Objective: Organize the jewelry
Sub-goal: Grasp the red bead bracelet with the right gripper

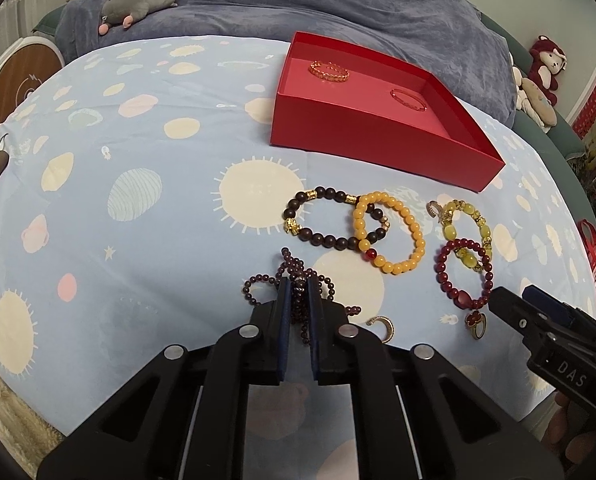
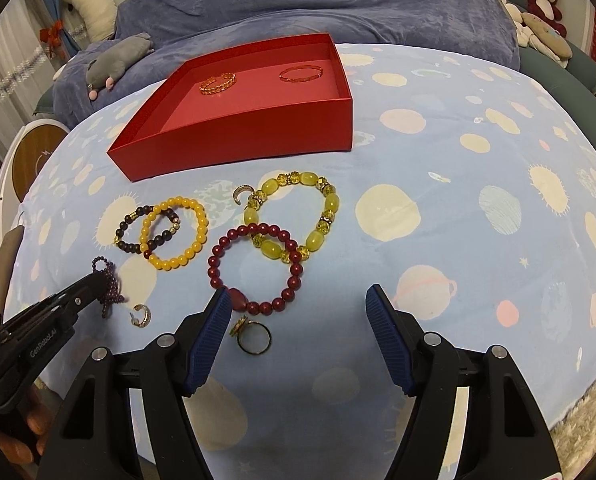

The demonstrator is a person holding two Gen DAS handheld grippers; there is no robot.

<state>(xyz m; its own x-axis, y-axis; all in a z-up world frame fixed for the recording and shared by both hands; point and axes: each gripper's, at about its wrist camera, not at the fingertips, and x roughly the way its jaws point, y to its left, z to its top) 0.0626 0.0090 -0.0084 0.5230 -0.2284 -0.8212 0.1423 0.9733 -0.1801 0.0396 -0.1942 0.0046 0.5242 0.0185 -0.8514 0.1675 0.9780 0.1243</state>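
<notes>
Two grippers work over the blue planet-print sheet [image 1: 130, 152] on the bed, and each carries its own risk. Nearest, the left gripper [image 1: 298, 286] has its jaws pressed together on a bunched strand of small dark purple beads [image 1: 298, 276]. Loops spill out on both sides and a tail hangs between the fingers, so a lift could snag a loop on the crescent earring [image 1: 382, 326] lying just beside it, or the thin strand could slide out of the pinch on the way across.

The right gripper [image 2: 299, 300] has its jaws spread and holds nothing. Between its fingers lies the gold ring [image 2: 254, 336], with the dark red bead bracelet [image 2: 254, 268] just beyond; its left finger seems to touch that bracelet's large red bead. Closing here could catch both pieces or nudge the ring away.

Further out, the red bracelet overlaps the yellow-green bead bracelet [image 2: 325, 208], and the amber bead bracelet [image 2: 174, 234] lies across the dark brown one [image 2: 132, 232], so pulling one would likely drag its partner.

Farthest, the red box [image 2: 234, 128] already holds two gold bangles [image 2: 218, 82], and a careless drop may tangle with them.
</notes>
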